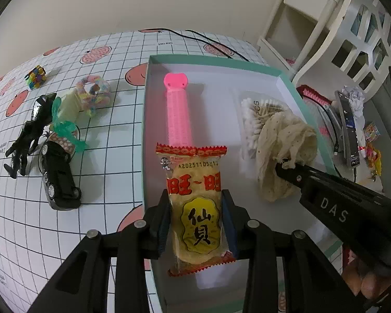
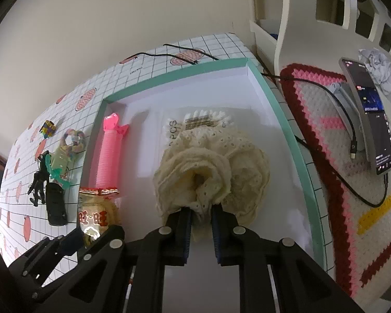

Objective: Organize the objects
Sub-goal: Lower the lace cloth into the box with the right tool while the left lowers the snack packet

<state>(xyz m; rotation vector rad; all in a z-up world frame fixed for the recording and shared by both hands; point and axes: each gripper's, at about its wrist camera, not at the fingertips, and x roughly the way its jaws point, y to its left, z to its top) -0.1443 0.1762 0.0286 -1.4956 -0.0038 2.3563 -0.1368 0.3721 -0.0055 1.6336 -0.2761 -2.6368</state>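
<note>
1. Snack packet (image 1: 195, 203), red and yellow, sits between your left gripper's (image 1: 195, 208) fingers (image 1: 163, 224), which press its two sides; it hangs over the near end of the box (image 1: 211, 60).
2. Your right gripper (image 2: 201, 224) has its fingers (image 2: 186, 232) narrow, with a fold of the cream lace cloth (image 2: 213, 167) caught between them; the rest of the cloth bunches out in front, over the box floor.
3. From the left camera, the cloth (image 1: 284, 146) lies at the right side of the box, with the right gripper (image 1: 286, 167) coming in from the right.
4. The box is shallow, white inside with a teal rim, and it rests on the counter (image 1: 104, 195), which has a grid cover with pink fruit prints.
5. Inside, a pink roller (image 1: 178, 114) lies lengthwise along the left side, just beyond the snack packet.
6. A clear bag of cotton swabs (image 1: 252, 120) lies flat at the right, partly under the cloth.
7. On the counter left of the box you have a black toy car (image 1: 60, 180), a black figure (image 1: 28, 135), a green-wrapped bundle (image 1: 65, 120), a pastel ring (image 1: 93, 95) and a small multicoloured cube (image 1: 36, 77), well apart from the box.
8. Right of the box, a phone (image 2: 372, 120) leans on a stand over a crocheted mat (image 2: 325, 120), with a cable (image 2: 352, 140) plugged beside it.
</note>
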